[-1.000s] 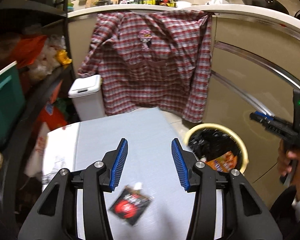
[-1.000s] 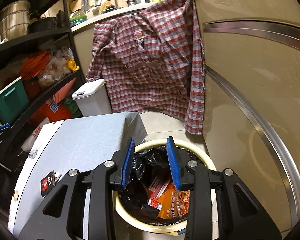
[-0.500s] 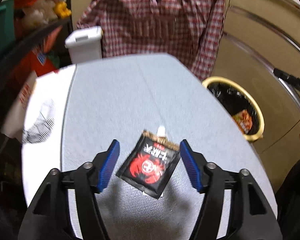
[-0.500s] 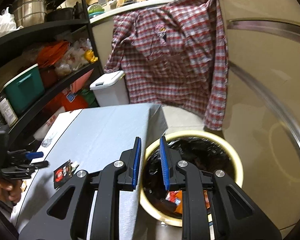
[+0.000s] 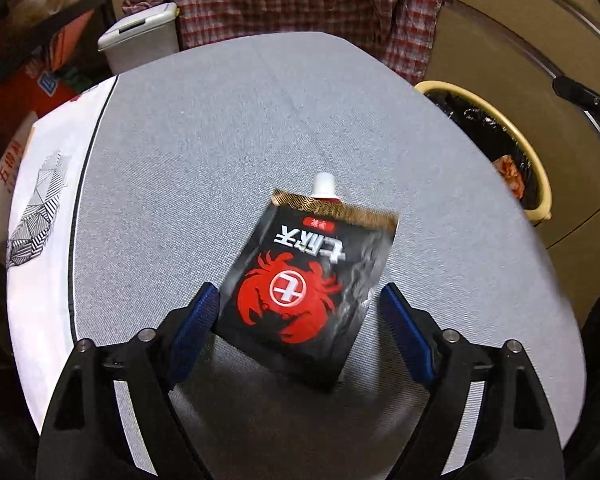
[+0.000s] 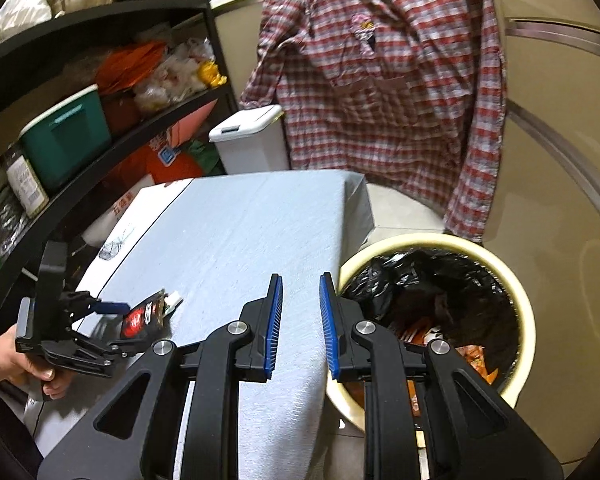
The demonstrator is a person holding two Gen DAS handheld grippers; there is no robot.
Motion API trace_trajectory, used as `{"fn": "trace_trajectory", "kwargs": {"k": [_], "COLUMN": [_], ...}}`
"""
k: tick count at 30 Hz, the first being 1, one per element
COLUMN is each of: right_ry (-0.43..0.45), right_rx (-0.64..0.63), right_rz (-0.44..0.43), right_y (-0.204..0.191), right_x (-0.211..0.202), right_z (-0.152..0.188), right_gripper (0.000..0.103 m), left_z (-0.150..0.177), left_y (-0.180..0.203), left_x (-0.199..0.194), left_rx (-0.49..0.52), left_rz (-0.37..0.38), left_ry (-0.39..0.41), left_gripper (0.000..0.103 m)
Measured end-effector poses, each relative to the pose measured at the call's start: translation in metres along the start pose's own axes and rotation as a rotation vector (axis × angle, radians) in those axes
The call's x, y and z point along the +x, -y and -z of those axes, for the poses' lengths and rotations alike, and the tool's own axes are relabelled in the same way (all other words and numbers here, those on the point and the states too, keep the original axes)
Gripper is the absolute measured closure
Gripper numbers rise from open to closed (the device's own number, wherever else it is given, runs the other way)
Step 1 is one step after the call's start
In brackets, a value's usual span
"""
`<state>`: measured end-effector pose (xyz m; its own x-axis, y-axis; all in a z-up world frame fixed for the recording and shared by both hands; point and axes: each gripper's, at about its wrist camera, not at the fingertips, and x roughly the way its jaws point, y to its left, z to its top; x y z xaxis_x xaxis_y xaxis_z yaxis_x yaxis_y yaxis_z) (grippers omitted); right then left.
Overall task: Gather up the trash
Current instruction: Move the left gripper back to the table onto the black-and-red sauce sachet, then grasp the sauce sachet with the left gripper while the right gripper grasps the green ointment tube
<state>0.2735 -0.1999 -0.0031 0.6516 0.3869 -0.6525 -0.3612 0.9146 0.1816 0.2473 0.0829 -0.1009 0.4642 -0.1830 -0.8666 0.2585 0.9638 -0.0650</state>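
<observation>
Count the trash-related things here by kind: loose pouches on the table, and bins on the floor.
Black spouted pouch with a red crab on the grey table: 1
Bins: 2, namely the round cream bin lined with a black bag and the white lidded bin
Total: 3

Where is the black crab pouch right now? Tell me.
The black crab pouch lies flat on the grey tablecloth, between the open left gripper fingers, left of the yellow bin.
</observation>
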Motion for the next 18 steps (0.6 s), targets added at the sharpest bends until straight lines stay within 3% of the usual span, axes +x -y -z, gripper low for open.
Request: {"fn": "trace_trajectory", "kwargs": {"k": [5,7,15,18], "right_ry": [-0.025,-0.032,-0.076,-0.102], "right_rx": [-0.027,-0.037,-0.072,-0.072], "right_rz": [-0.016,-0.021,-0.073,-0.111], "right_y": [-0.014,-0.019,-0.051,-0.066], "right_x": [0.009,0.012,0.032,0.042], "right_z": [0.004,0.006,0.011,0.015], "right_gripper": [0.083,0.083,0.083,0.083], "left_z": [-0.003,-0.004,-0.003,-0.004], "left_y": [-0.005,-0.007,-0.019,-0.025], "left_x": [-0.002,-0.004,-0.018,-0.023], "left_rx": [-0.017,-0.023,-0.056,-0.061], "left_rz": [0.029,0.041,0.064,0.022], "left_ry": [0.005,0.008,0.039,0.046], "left_gripper": [0.028,0.039,0.059,0.071]}}
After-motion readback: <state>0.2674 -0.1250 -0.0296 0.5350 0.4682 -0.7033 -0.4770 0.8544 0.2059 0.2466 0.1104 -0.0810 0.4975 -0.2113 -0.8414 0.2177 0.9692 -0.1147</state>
